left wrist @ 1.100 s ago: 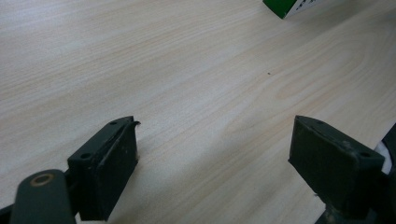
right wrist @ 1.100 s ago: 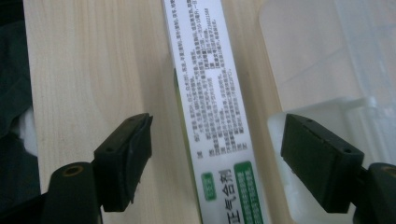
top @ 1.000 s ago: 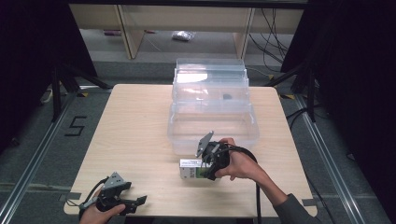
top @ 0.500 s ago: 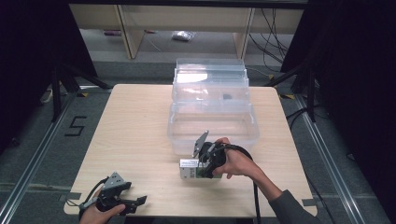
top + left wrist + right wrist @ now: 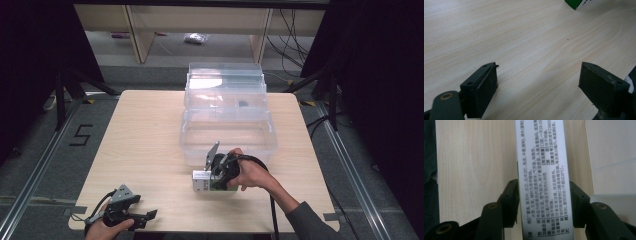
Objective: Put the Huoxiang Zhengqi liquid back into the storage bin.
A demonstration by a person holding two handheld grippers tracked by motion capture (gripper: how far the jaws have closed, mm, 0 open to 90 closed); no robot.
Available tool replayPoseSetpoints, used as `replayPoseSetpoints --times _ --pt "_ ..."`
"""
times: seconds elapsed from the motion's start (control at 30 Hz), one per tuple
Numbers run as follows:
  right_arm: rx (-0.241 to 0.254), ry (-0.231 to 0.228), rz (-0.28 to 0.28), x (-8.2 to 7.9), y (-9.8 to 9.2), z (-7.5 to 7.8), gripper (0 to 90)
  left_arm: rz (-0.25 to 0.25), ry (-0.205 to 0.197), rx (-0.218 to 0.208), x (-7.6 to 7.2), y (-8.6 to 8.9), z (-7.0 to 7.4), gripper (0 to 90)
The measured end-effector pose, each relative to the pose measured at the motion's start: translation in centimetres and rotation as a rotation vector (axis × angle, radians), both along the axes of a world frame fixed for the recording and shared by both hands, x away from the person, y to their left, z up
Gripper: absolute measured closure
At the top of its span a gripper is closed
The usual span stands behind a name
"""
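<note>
right gripper view: the right gripper (image 5: 543, 195) points down at a small white box (image 5: 541, 165) printed with rows of black text, and its two black jaws have just been closing in on it; they now sit flush against the box's two long sides, so the box is clamped between them. the box lies flat on the pale wooden table (image 5: 474, 157), and a strip of green shows along its left edge just above the left jaw. to the right of the box, a clear plastic wall rises beside the table surface. in the high view the right gripper (image 5: 218, 176) sits near the front middle of the table, held by the person's right hand (image 5: 250, 172), with the box (image 5: 202, 181) under it, showing white with a bit of green. just behind it stands a clear plastic bin (image 5: 227, 132), open, with its lid (image 5: 225, 82) tipped up at the back; the box is outside the bin, just in front of its near wall. further out, at the front left corner of the table, the left gripper (image 5: 145, 216) rests low in the person's left hand (image 5: 107, 231), well apart from the box. in the left gripper view its jaws stand wide apart with bare wood between them, and a green and white corner of the box (image 5: 577, 3) shows at the top edge.
</note>
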State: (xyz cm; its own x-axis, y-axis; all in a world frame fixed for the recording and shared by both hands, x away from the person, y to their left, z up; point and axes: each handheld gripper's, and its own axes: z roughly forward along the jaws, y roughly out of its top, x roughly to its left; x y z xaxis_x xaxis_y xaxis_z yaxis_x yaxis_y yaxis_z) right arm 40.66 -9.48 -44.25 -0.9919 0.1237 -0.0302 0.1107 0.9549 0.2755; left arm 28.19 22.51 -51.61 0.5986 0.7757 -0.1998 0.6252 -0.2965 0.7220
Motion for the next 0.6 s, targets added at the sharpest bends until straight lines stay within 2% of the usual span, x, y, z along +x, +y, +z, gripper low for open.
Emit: replayPoseSetpoints --times 0.1,0.13,0.17,0.2,0.23,0.3,0.43,0.47,0.5,0.53,0.57,0.6 --pt "-0.006 0.006 -0.002 -0.04 0.07 -0.05 57.6 -0.003 -0.001 0.0 0.02 0.0 -0.01 14.8" --pt "-0.007 0.002 0.028 0.13 0.14 -0.12 58.7 -0.003 -0.001 0.0 0.03 0.0 -0.01 14.8" --pt "-0.022 0.006 0.002 -0.07 0.17 -0.13 59.8 -0.008 0.002 -0.004 0.06 0.03 -0.02 14.8" --pt "-0.012 -0.015 0.068 0.34 0.29 -0.34 60.8 -0.002 -0.001 0.0 0.02 0.0 0.0 14.8" --pt "-0.025 -0.008 0.042 0.07 0.36 -0.22 61.8 0.001 0.001 -0.001 0.0 -0.01 0.0 14.8" --pt "-0.029 -0.029 0.074 0.16 0.51 -0.19 63.6 -0.007 0.007 -0.005 0.06 0.04 -0.01 14.8" --pt "-0.029 -0.031 0.098 0.06 0.7 -0.11 64.7 -0.002 0.001 -0.009 0.02 0.02 -0.03 14.8" --pt "-0.038 -0.03 0.074 -0.16 0.69 -0.03 64.9 -0.002 0.0 -0.012 0.03 0.02 -0.05 14.8" --pt "-0.04 -0.027 0.088 -0.13 0.72 0.01 65.0 -0.007 0.0 -0.009 0.05 0.04 -0.04 14.8" --pt "-0.042 -0.028 0.064 -0.27 0.66 0.13 65.0 -0.006 -0.001 -0.01 0.05 0.03 -0.05 14.8" --pt "-0.037 -0.029 0.07 -0.24 0.59 0.2 65.1 -0.006 0.0 -0.009 0.05 0.03 -0.04 14.8" --pt "-0.029 -0.035 0.112 0.03 0.59 0.33 65.1 0.002 -0.003 -0.012 0.02 -0.01 -0.06 14.8"
